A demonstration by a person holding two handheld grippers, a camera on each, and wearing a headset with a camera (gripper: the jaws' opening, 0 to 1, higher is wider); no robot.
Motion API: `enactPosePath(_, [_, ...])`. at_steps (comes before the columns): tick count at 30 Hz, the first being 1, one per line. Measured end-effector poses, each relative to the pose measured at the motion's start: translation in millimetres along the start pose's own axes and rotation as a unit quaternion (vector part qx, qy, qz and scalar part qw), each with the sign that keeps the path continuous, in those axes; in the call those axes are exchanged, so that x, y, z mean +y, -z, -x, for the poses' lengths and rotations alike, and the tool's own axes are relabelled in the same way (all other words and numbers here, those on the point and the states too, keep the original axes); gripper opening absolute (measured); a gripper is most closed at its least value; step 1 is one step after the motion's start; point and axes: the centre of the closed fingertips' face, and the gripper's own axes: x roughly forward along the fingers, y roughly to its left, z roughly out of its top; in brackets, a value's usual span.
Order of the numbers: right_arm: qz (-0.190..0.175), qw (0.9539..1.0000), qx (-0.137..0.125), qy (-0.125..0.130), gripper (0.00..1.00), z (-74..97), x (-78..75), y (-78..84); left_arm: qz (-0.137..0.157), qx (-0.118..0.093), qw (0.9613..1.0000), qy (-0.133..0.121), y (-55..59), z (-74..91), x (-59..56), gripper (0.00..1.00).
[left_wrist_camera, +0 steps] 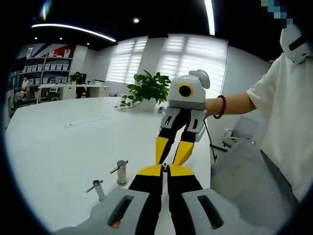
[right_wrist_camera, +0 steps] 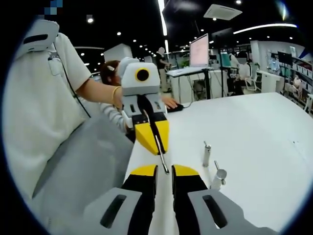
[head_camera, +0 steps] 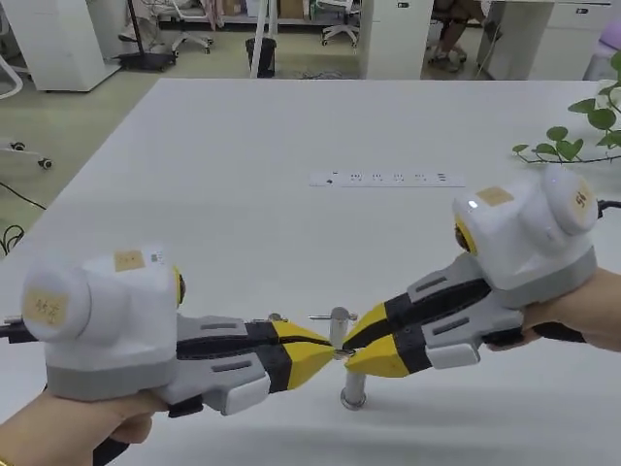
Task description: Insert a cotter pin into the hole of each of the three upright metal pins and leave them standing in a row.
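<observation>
Yellow-tipped left tool point(left_wrist_camera: 165, 169) clamped shut on thin metal cotter pin point(right_wrist_camera: 161, 155), above white table point(right_wrist_camera: 254, 132); right tool point(right_wrist_camera: 165, 170) jaws slightly apart around its tip, grip unclear. Two upright metal pins point(right_wrist_camera: 206, 154) stand just beside.

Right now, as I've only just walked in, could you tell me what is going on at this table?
A person works two hand-held grippers over the white table. The left claw is shut on a thin cotter pin, whose free end reaches into the open right claw. Beside them stand two upright metal pins, each with a crosspiece through its top.
</observation>
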Motion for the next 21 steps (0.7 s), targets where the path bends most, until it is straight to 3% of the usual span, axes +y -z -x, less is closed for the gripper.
enactPosePath(16, [0.001,0.9998,0.000,-0.019,0.05,-0.7,11.9,2.9,-0.011,-0.005,0.9994,0.031,0.2,-3.8,-16.8,0.00])
enactPosePath(21, [0.027,0.9993,0.021,-0.015,0.04,0.9,14.9,5.5,-0.016,-0.004,0.9993,0.033,1.3,-6.3,-19.4,0.01])
